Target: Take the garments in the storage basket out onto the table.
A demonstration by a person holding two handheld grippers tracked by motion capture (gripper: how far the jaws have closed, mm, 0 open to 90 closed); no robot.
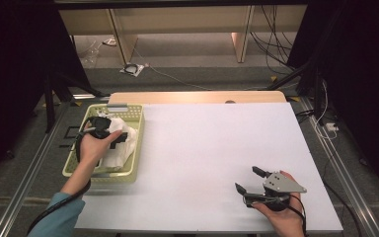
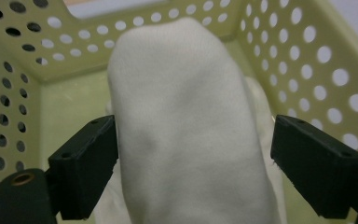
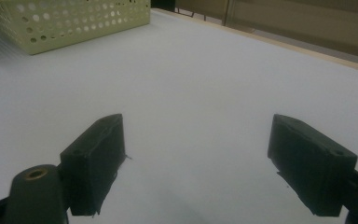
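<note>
High view first, far left: the left gripper point(image 1: 122, 137) is down inside the pale green perforated basket point(image 1: 135, 109), right over a heap of white cloth point(image 1: 128, 149) lying in it. Left gripper view takes us in close, and a tall fold of that cloth point(image 2: 186, 130) stands between the jaws. The left pad looks to be brushing the fold, the right pad stands clear of it, so the jaws are spread around the cloth, not yet pinching. It looks soft and light, a limp fabric that will sag and trail once lifted, nothing fragile about it. My call: squeeze this raised fold low down and take plenty of material, since a thin pinch of loose cloth could slip out, and a hanging corner may drag on the basket wall point(image 2: 307, 60).

Moving right across the white table point(image 1: 212, 148), bare in the middle, the right gripper point(image 1: 248, 181) sits near the front edge, jaws wide apart with nothing between them, as the right gripper view confirms point(image 3: 193, 163).

No brand, label or writing can be read anywhere.
</note>
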